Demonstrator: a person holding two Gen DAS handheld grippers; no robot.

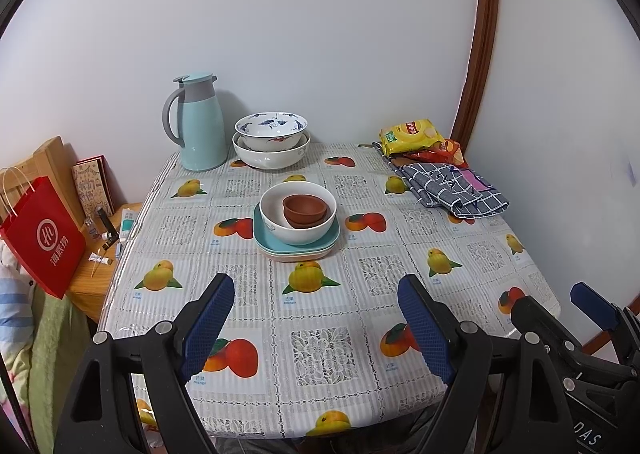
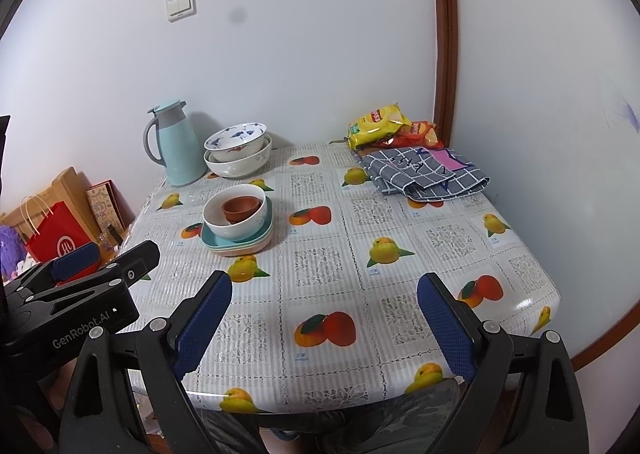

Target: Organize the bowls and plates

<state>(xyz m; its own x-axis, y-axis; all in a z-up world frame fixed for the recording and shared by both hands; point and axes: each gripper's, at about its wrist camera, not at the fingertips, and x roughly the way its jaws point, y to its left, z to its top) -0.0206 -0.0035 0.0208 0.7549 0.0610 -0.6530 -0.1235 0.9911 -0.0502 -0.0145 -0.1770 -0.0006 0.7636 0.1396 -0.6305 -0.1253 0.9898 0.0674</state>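
Two brown cups [image 1: 304,209] in one white bowl [image 1: 298,211], two stacked patterned bowls [image 1: 271,139], plates [image 1: 296,244] beneath.

Right gripper [image 2: 324,324] jaws wide apart, empty; brown cups [image 2: 241,208] nested in white bowl [image 2: 234,215] on plates [image 2: 240,244].
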